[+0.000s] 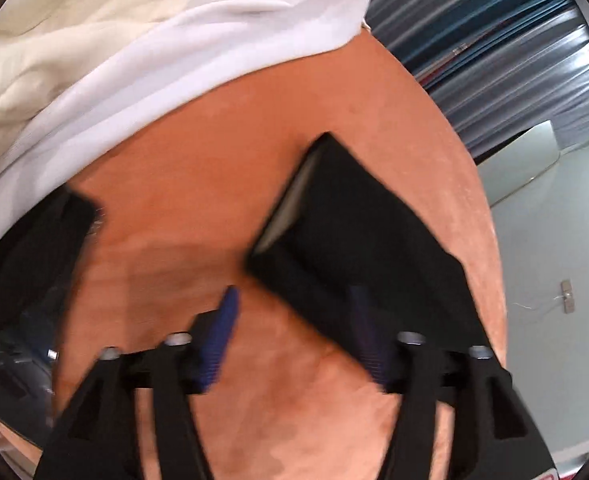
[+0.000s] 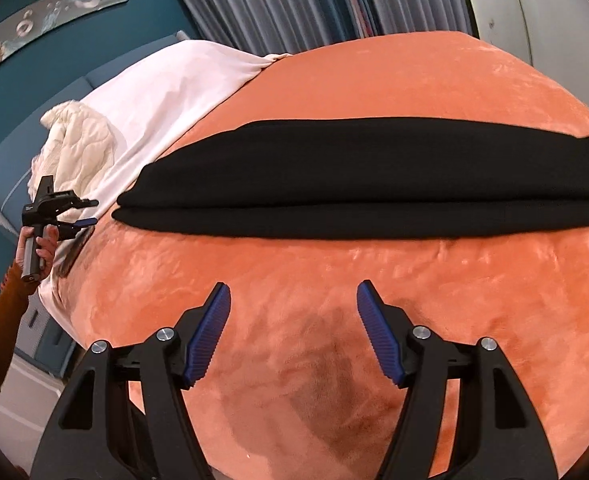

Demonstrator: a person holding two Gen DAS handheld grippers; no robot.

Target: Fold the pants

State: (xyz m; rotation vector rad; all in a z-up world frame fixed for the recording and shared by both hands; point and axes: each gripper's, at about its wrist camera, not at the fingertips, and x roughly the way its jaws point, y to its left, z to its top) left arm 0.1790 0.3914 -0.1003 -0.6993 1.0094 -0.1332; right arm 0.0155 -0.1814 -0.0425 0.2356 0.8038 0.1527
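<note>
Black pants (image 2: 354,184) lay folded lengthwise, leg upon leg, as a long band across the orange blanket (image 2: 334,340) on the bed. From the right wrist view, the right claw (image 2: 293,334) hovered on the near side of the pants, well apart from them, jaws apart and empty. The left claw (image 2: 80,212) hung off the band's left end, near the white sheet (image 2: 166,92), jaws apart, nothing between them. In my judgement the next fold is end to end. To do it well, each claw should pinch both layers at one end's corners, lift only slightly, carry across evenly, and align edges before release.
</note>
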